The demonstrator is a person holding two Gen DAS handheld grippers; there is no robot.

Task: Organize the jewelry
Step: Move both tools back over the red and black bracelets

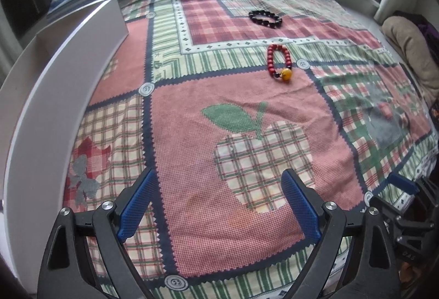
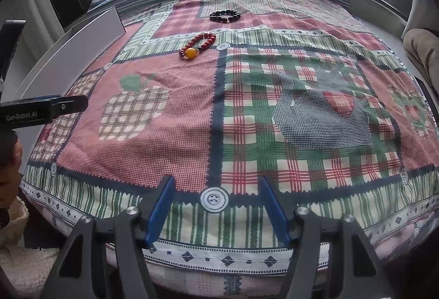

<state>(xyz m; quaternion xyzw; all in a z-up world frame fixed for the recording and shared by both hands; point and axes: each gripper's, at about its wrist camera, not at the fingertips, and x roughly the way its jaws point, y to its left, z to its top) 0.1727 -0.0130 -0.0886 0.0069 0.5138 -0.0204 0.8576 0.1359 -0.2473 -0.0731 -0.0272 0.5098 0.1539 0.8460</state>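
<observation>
A red bead bracelet [image 1: 279, 60] with a large amber bead lies on the patchwork cloth, far ahead of my left gripper [image 1: 219, 205], which is open and empty. A black bead bracelet [image 1: 265, 18] lies farther back. In the right wrist view the red bracelet [image 2: 198, 46] and the black bracelet [image 2: 225, 16] lie far ahead, left of centre. My right gripper [image 2: 218, 208] is open and empty over the cloth's near edge. A white box [image 1: 68, 57] stands open along the left side and also shows in the right wrist view [image 2: 82, 43].
The patchwork cloth [image 1: 208, 117] covers the table. A window sill runs along the back. A beige cushion [image 1: 411, 52] sits at the far right. The right gripper's body [image 1: 403, 216] shows at the lower right of the left wrist view.
</observation>
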